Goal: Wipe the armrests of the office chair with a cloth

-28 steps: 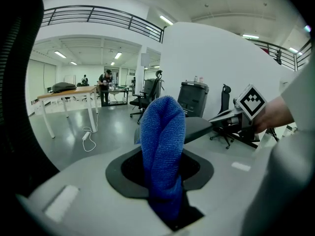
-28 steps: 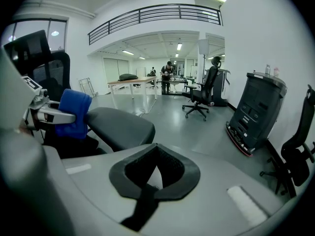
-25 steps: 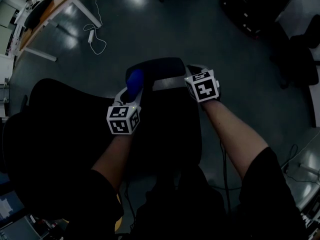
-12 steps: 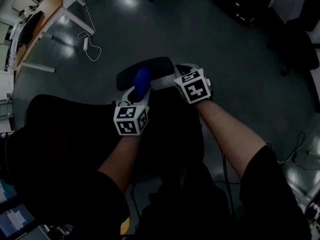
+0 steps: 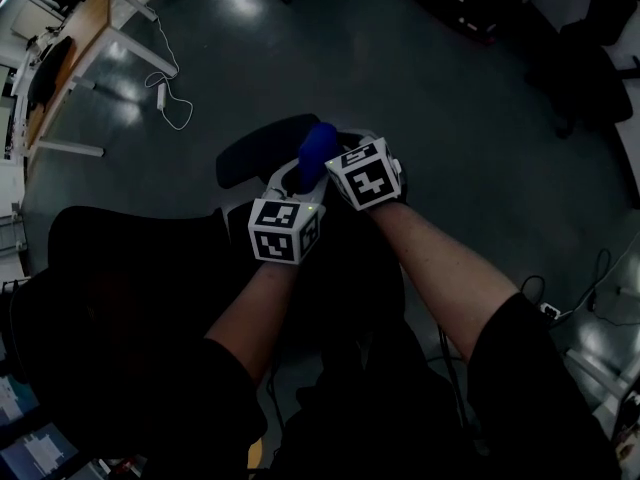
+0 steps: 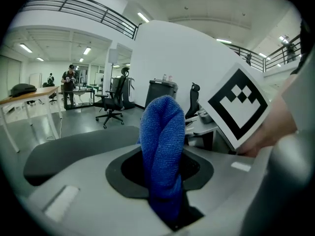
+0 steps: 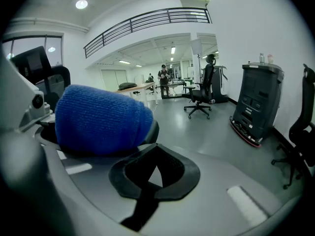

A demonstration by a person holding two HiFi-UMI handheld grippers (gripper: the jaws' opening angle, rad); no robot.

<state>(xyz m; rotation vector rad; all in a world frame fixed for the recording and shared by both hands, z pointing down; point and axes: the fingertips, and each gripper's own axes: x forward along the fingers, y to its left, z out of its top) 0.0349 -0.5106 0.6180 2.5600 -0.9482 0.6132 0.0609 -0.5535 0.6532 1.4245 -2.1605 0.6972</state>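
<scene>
1. The blue cloth point(image 5: 318, 153) is bunched into a thick roll. It stands out beyond the jaws over the near-right end of the chair's dark armrest point(image 5: 250, 153). Contact with the pad cannot be confirmed from any view.
2. The left hand-held gripper point(image 5: 305, 173) is clamped on the lower part of the cloth, and the upper bulge is free.
3. The right hand-held gripper point(image 7: 156, 166) has its jaws closed and holds nothing. It sits just beside the cloth, with its marker cube close to the left one.
4. The office chair point(image 5: 130, 278) fills the lower left of the head view. Grey floor point(image 5: 430, 88) lies beyond it, and a table point(image 5: 75, 58) stands well apart at the upper left.
5. Judgement: the wiping of this armrest is in hand. To do it well:
   - Tilt the left gripper so the free bulge lies flat on the pad, not just its tip.
   - Stroke along the full length of the pad, including the edges.
   - Keep the clamp firm so the roll does not pull out.
   - Hold the right gripper clear of the stroke path.
</scene>
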